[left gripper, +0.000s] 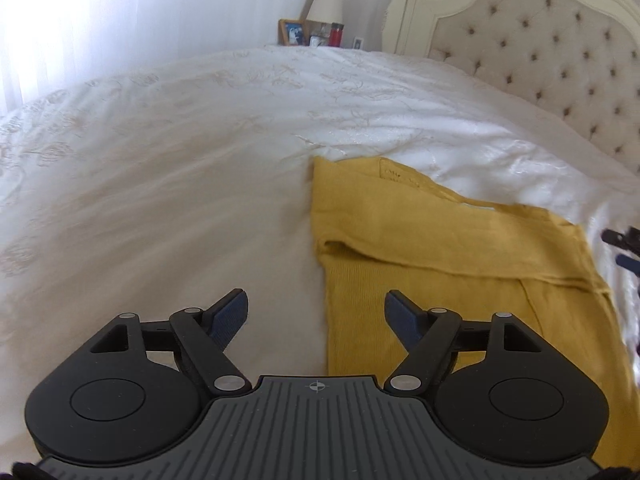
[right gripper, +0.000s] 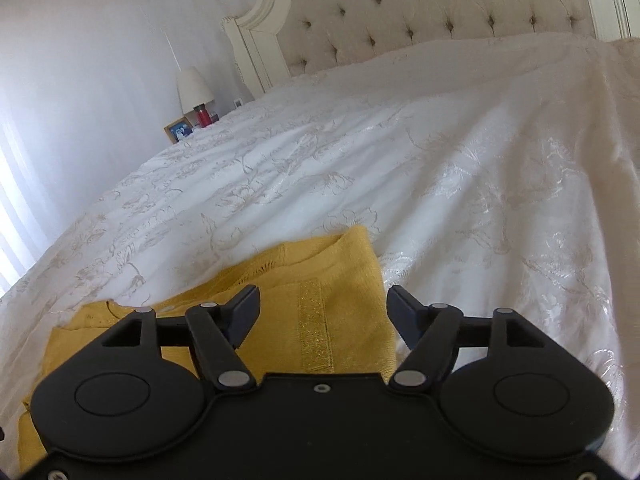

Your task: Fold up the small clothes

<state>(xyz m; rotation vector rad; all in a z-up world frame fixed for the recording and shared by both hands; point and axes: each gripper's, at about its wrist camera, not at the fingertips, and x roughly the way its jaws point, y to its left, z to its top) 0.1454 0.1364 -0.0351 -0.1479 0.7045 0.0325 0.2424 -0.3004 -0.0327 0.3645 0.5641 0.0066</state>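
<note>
White embroidered bedspread (left gripper: 180, 152) covers the whole bed, running up to a tufted cream headboard (right gripper: 420, 12) with a carved frame at the head end. On the bedspread, well short of the headboard and toward the near edge of the bed, lies a mustard-yellow knit garment (left gripper: 420, 248), partly folded, with one layer turned over across its middle and a label showing near its neckline. In the right wrist view a glittery gold strip (right gripper: 316, 328) runs down the garment's fabric. Both grippers are empty. The left gripper (left gripper: 316, 316) hangs over the garment's left edge with its fingers spread apart, one finger above the bedspread and the other above the yellow knit. The right gripper (right gripper: 324, 312) sits above the garment's right part, fingers likewise spread wide. Past the far side of the bed stand a cream lampshade (left gripper: 325, 2), a red bottle (left gripper: 337, 35) and a framed photo (left gripper: 294, 33), close together.
</note>
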